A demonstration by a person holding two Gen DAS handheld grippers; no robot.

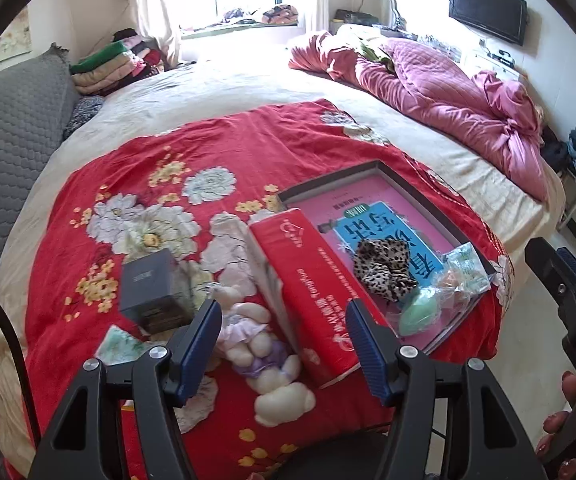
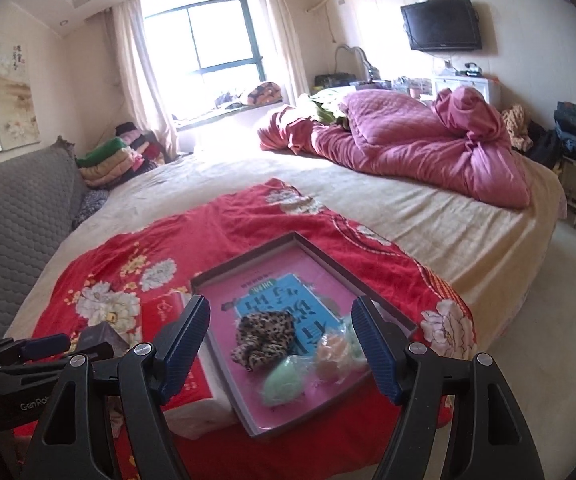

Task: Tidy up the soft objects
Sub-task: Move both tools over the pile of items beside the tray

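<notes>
A cream plush bunny in a lilac dress lies on the red floral cloth, between a dark box and a red tissue pack. My left gripper is open just above the bunny. A shallow tray with a pink bottom holds a leopard scrunchie, a green sponge and a bag of sponges. My right gripper is open above the tray, over the scrunchie, green sponge and bag.
The cloth covers the near end of a beige bed. A crumpled pink quilt lies at the far right. A grey headboard and folded clothes stand at left. The right gripper's body shows at the left view's right edge.
</notes>
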